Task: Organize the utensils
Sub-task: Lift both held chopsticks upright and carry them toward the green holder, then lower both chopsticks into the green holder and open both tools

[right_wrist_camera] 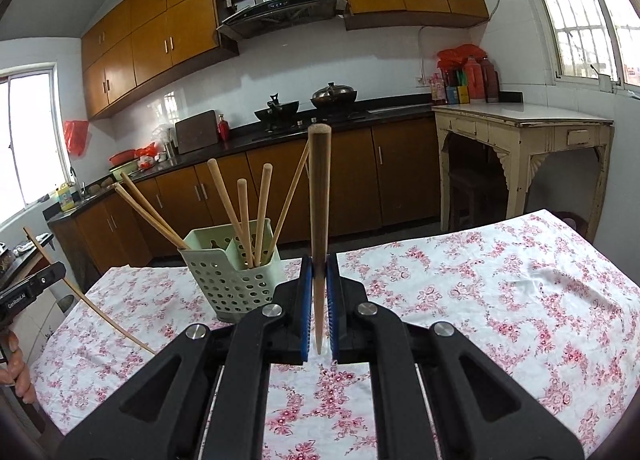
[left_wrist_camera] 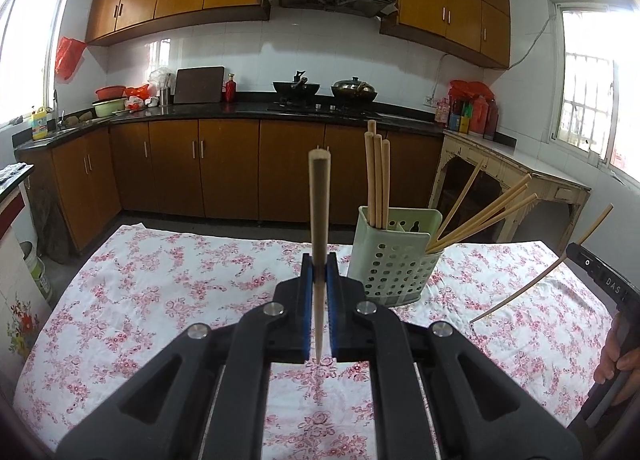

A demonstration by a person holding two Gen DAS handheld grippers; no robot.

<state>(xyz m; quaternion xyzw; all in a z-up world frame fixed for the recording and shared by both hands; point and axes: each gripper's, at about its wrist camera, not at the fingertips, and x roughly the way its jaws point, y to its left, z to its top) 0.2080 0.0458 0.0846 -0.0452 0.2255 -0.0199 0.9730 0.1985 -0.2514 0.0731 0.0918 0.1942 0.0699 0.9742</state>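
Observation:
My left gripper [left_wrist_camera: 319,266] is shut on a wooden chopstick [left_wrist_camera: 319,203] that stands upright between its blue pads, above the flowered tablecloth [left_wrist_camera: 160,288]. My right gripper [right_wrist_camera: 319,266] is likewise shut on an upright chopstick [right_wrist_camera: 319,195]. A pale green perforated utensil holder [left_wrist_camera: 394,260] [right_wrist_camera: 230,274] stands on the table, ahead and right of the left gripper, ahead and left of the right one. It holds several chopsticks [left_wrist_camera: 377,175] [right_wrist_camera: 256,215], some upright, some leaning outward. The right gripper and its chopstick [left_wrist_camera: 544,272] show at the left view's right edge; the left gripper's chopstick [right_wrist_camera: 80,292] shows at the right view's left edge.
A person's hand [left_wrist_camera: 618,360] [right_wrist_camera: 18,372] grips each handle at the frame edges. Beyond the table run brown kitchen cabinets with a dark counter [left_wrist_camera: 240,109], a stove with a wok and a pot [left_wrist_camera: 354,89], and a cream side table [right_wrist_camera: 520,127] with bottles.

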